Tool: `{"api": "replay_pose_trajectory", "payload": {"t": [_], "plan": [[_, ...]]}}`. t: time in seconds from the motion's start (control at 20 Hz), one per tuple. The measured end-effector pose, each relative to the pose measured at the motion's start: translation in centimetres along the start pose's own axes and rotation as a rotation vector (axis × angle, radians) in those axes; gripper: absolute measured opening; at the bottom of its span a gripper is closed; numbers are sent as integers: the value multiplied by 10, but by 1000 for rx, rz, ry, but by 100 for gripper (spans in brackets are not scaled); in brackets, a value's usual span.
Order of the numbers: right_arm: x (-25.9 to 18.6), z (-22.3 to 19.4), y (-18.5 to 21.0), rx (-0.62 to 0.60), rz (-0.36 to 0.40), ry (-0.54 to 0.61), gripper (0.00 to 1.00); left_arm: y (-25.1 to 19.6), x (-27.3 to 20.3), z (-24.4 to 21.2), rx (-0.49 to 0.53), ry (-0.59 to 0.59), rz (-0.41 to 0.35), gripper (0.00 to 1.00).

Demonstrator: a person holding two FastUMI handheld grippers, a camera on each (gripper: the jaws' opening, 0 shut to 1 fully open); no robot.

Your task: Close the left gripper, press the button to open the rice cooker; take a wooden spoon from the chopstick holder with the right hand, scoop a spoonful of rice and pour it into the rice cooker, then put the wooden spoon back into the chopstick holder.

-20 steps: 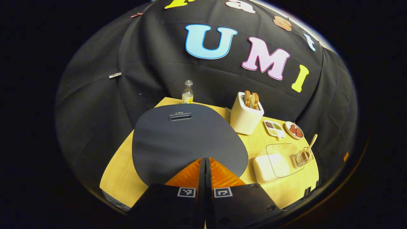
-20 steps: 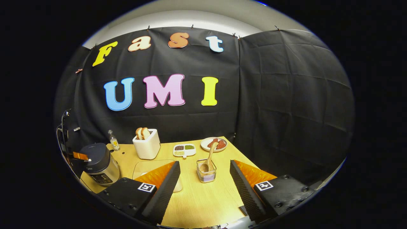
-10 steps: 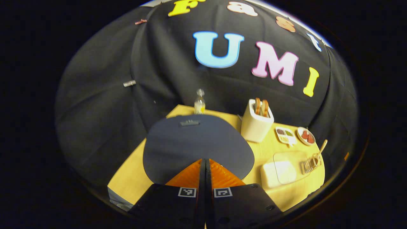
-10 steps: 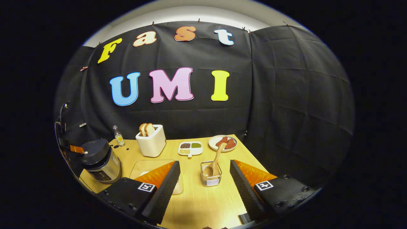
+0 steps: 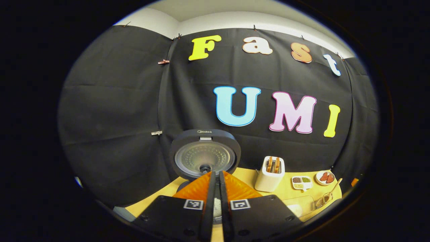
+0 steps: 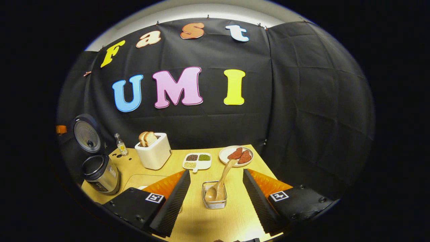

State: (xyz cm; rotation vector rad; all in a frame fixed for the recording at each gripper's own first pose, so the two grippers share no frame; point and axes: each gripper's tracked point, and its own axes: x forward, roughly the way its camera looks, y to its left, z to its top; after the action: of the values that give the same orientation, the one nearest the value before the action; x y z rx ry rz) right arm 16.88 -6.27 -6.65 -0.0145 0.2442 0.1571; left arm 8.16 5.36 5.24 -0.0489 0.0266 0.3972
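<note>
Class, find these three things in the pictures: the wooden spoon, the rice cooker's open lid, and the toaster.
wooden spoon (image 6: 224,174): right gripper view, on its handle.
rice cooker's open lid (image 5: 205,155): left gripper view, on its inner plate.
toaster (image 6: 154,155): right gripper view, on its front wall.

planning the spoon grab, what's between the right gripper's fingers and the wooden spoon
Bare tabletop only, in the right gripper view. The open right gripper has the wire chopstick holder standing between its fingers, the wooden spoon leaning inside, nothing blocking.

A staged kitchen booth: black cloth wall (image 6: 302,101); wooden table (image 6: 215,222) with toaster (image 6: 154,155) and rice cooker (image 6: 100,173).
</note>
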Motion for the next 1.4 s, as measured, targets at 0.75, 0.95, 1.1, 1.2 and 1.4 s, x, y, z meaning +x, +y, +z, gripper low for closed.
{"api": "replay_pose_trajectory", "payload": {"t": [0.75,0.95,1.1,1.2,1.4], "plan": [[147,-88,-24,50,76,291,98,-27,-73,-97,-24,167,200,96],[179,-110,-22,104,88,333,98,-41,-76,-116,-20,204,181,96],[197,-120,-21,153,73,358,83,-43,-74,-125,1,226,179,96],[203,-121,-19,186,62,364,70,-49,-72,-132,-14,242,165,96],[208,-121,-28,182,0,358,23,-56,-72,-147,-31,274,129,96]]}}
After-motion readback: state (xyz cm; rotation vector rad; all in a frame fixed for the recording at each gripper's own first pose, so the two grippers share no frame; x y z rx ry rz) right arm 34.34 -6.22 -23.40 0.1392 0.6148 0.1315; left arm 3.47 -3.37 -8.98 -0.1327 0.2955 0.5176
